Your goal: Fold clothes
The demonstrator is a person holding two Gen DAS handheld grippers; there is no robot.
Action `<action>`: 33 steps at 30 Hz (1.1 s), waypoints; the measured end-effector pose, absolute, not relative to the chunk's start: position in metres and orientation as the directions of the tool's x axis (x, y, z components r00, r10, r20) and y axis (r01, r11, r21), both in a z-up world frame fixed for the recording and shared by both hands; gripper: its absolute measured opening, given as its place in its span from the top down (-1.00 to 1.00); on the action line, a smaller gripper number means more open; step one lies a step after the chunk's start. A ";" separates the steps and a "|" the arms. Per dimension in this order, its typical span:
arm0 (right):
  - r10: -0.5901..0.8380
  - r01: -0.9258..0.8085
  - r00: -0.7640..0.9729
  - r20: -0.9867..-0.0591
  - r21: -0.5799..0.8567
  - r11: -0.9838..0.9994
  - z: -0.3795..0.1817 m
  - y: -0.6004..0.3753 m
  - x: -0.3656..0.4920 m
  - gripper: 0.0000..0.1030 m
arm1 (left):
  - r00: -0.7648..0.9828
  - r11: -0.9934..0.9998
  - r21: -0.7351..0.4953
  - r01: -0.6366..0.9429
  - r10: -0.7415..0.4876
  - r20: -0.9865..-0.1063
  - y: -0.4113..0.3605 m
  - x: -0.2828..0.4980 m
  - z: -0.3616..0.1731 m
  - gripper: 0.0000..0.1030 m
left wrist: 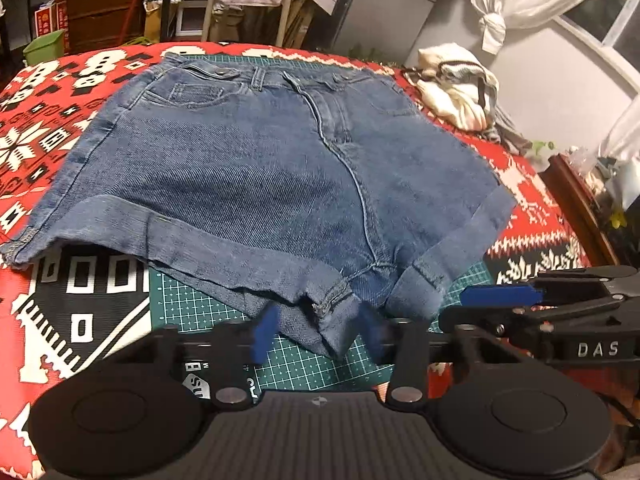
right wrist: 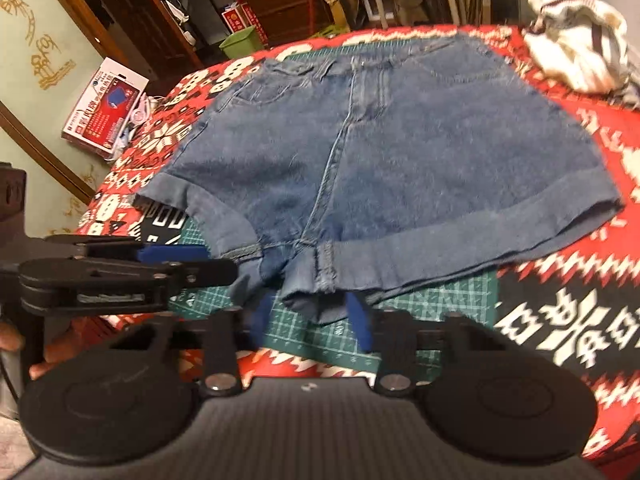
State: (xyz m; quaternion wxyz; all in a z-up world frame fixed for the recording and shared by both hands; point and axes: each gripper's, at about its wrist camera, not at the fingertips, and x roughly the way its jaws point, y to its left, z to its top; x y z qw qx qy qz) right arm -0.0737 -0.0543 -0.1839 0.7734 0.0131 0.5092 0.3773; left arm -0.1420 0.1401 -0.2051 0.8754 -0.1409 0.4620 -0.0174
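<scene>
Blue denim shorts (left wrist: 256, 172) lie spread flat, waistband far and cuffed leg hems near, on a green cutting mat (left wrist: 200, 304) over a red patterned blanket (left wrist: 44, 128). My left gripper (left wrist: 318, 330) is open, its blue fingers either side of the hem corner by the crotch. In the right wrist view the shorts (right wrist: 400, 160) fill the middle, and my right gripper (right wrist: 310, 320) is open around the same crotch hem. The two grippers sit side by side: the right gripper (left wrist: 500, 296) shows at the left view's right edge, the left gripper (right wrist: 172, 254) at the right view's left.
A crumpled cream garment (left wrist: 456, 84) lies at the blanket's far right corner. A green bin (right wrist: 244, 42) and wooden drawers stand beyond the far edge. A printed box (right wrist: 104, 108) lies on the floor at left. A person's fingers (right wrist: 12, 340) hold the left gripper.
</scene>
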 end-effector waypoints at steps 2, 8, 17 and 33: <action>0.611 -0.560 0.170 -0.774 0.434 0.706 -0.189 -0.052 -0.071 0.29 | 0.570 0.962 -0.260 -0.085 -0.167 -0.805 0.138 -0.140 -0.209 0.46; 0.611 -0.541 0.171 -0.773 0.444 0.714 -0.204 -0.042 -0.062 0.28 | 0.563 0.958 -0.284 -0.041 -0.212 -0.798 0.134 -0.133 -0.217 0.46; 0.584 -0.642 0.166 -0.794 0.363 0.675 -0.195 -0.035 -0.072 0.87 | 0.570 0.953 -0.299 0.044 -0.270 -0.776 0.124 -0.135 -0.212 0.89; 0.596 -0.596 0.101 -0.797 0.431 0.677 -0.199 -0.060 -0.069 0.76 | 0.491 0.946 -0.309 0.098 -0.316 -0.812 0.108 -0.141 -0.215 0.78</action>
